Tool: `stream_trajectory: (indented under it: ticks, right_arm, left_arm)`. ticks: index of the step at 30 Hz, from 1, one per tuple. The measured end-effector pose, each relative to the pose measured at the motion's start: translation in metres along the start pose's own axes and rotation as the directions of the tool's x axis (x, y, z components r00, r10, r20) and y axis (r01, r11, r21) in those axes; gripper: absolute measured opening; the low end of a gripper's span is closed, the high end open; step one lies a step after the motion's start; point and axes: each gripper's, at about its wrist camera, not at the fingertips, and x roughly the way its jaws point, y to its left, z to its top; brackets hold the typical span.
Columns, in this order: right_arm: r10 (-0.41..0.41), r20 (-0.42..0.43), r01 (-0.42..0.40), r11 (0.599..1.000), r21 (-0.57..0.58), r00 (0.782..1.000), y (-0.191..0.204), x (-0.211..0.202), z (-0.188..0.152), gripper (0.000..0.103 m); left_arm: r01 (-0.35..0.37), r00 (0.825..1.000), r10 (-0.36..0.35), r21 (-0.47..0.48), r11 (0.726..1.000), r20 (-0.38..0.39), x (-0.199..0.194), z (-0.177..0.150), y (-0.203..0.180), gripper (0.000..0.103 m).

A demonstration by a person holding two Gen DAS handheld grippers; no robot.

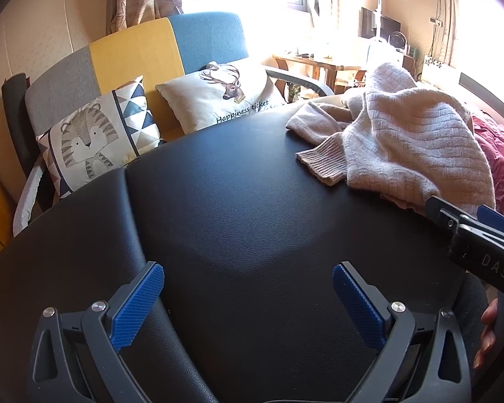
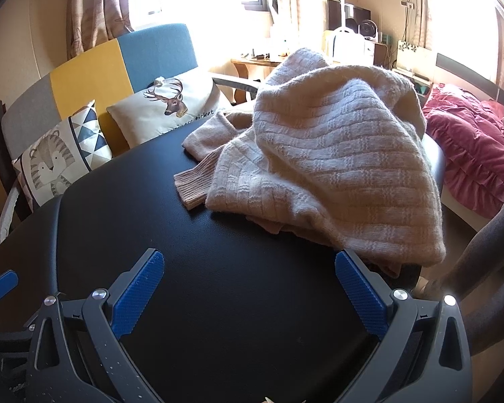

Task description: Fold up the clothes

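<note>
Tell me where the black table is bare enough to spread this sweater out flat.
The black table is bare on the left and the near middle, from the seam across to the sweater. It is crowded on the right, where the sweater lies heaped, its cuff reaching into the middle. Both the left claw and the right claw stand open over bare surface.

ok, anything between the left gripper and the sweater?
Nothing: in the left wrist view, only bare black table lies between the open left gripper and the crumpled sweater. The right gripper sits off to the side.
</note>
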Motion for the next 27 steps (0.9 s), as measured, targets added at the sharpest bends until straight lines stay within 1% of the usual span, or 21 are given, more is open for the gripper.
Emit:
stream_trajectory:
  ticks: [13, 20, 27]
  right_arm:
    - [0.007, -0.014, -0.007, 1.0, -0.005, 1.0, 0.0008, 0.0026, -0.0006, 0.103]
    - [0.008, -0.004, -0.008, 1.0, -0.019, 1.0, 0.0018, 0.0003, -0.0012, 0.103]
    - [-0.002, -0.017, 0.002, 1.0, -0.002, 1.0, -0.0043, 0.0059, 0.0015, 0.103]
  left_arm:
    - [0.009, 1.0, -0.009, 0.005, 1.0, -0.026, 0.0053, 0.0002, -0.0052, 0.103]
    - [0.011, 0.999, -0.012, -0.017, 1.0, -0.034, 0.0057, -0.0005, -0.0031, 0.103]
    - [0.007, 0.999, -0.009, -0.034, 0.999, -0.04, 0.0083, 0.0007, 0.0013, 0.103]
